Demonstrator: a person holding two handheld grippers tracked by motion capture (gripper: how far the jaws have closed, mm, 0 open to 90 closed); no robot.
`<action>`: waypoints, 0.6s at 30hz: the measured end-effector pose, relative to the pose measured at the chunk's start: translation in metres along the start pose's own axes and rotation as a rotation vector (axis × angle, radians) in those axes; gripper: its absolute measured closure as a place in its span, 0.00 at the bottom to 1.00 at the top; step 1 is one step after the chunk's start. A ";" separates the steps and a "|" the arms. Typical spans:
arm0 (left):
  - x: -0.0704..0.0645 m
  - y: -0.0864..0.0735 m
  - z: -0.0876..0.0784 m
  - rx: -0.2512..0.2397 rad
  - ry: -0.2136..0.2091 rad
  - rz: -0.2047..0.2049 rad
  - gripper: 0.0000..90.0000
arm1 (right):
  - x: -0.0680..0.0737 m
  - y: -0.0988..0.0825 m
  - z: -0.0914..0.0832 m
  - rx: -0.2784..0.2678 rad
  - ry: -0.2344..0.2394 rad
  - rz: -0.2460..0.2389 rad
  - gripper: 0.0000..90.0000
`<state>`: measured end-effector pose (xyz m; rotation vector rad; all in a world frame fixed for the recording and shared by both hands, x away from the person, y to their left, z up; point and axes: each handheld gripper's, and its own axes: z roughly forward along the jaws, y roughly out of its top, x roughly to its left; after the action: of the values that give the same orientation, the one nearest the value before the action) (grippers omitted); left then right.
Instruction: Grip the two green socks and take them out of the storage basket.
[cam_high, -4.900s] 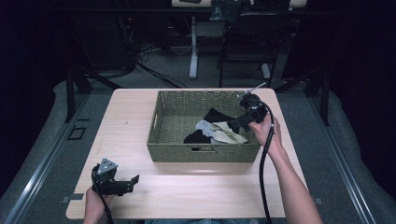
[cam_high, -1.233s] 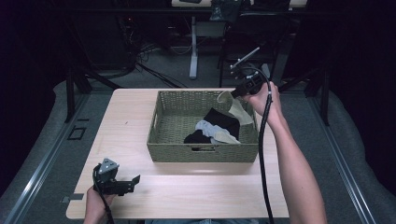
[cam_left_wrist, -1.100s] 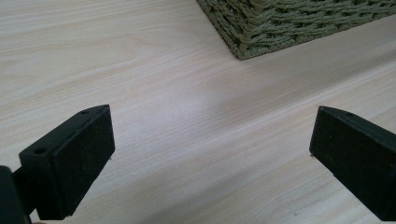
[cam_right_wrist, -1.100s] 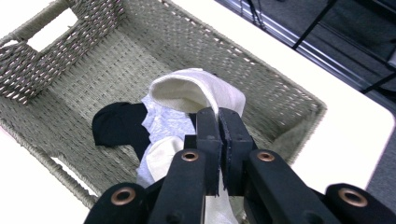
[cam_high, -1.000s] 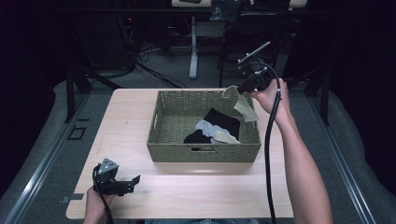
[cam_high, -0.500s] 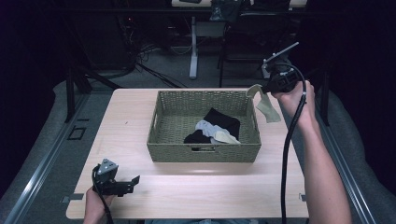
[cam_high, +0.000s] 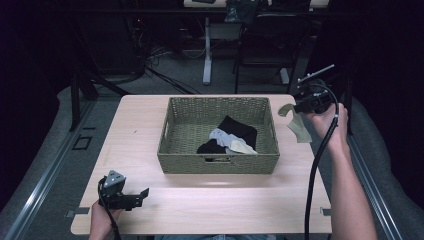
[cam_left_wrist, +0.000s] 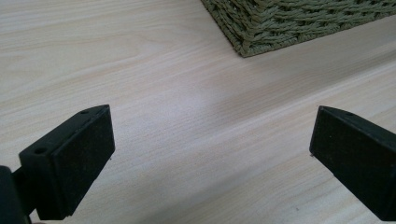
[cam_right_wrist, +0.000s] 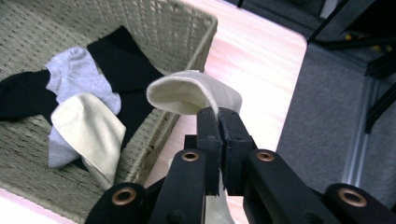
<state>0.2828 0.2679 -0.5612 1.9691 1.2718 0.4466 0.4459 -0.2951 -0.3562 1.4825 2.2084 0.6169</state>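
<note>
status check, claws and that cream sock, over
Right claw shut on cream sock, hanging beside basket. Left claw open, empty, over table. Nothing in the way.

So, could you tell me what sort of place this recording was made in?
Probably a lab or workshop set up for recording. A bare wooden table stands on grey flooring, with cables trailing over the floor behind it and dark metal frames beside it.

Basket at table centre, socks inside

The basket (cam_high: 218, 134) sat mid-table (cam_high: 200, 210), holding three socks (cam_high: 227, 137); the right gripper (cam_high: 304, 106) held a fourth sock (cam_high: 299, 125) beyond its right wall.
</note>
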 end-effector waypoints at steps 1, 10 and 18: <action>0.000 0.000 0.000 0.000 0.000 0.000 0.00 | 0.000 0.000 0.000 0.000 0.000 0.000 0.98; 0.000 0.000 -0.001 0.001 0.003 0.000 0.00 | -0.013 -0.036 0.050 0.085 0.005 0.073 0.98; 0.000 -0.001 -0.001 0.002 0.007 -0.003 0.00 | -0.010 -0.060 0.100 0.186 0.046 0.107 0.98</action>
<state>0.2816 0.2685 -0.5607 1.9684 1.2801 0.4506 0.4597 -0.3113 -0.4715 1.7048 2.2857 0.4941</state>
